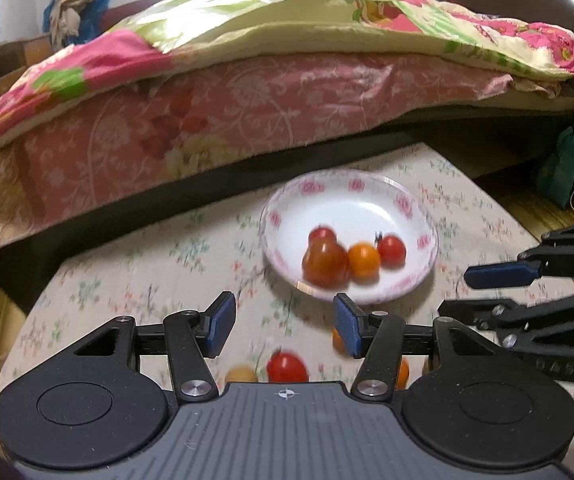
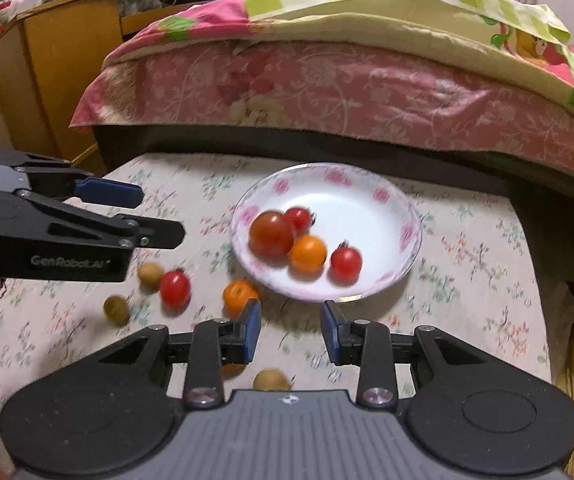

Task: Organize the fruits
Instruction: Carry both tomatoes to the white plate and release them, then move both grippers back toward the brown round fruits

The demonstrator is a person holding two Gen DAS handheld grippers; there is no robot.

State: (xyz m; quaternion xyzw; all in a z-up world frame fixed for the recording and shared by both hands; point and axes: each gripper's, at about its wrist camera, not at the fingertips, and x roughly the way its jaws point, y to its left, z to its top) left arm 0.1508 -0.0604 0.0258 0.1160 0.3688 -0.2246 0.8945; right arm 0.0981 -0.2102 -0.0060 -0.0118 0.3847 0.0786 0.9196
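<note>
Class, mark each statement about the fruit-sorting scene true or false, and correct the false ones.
1. The plate holds four fruits. True.
2. Both grippers are shut on fruit. False: the left gripper and right gripper are open and hold nothing.
3. A red tomato lies on the cloth beside the plate. True.
4. Every fruit is already on the plate. False: several are on the tablecloth, among them an orange fruit.

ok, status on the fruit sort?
Left hand-held gripper open, empty; right hand-held gripper same. Plate holds four tomatoes. Red tomato, orange tomato loose on cloth. Path clear.
</note>
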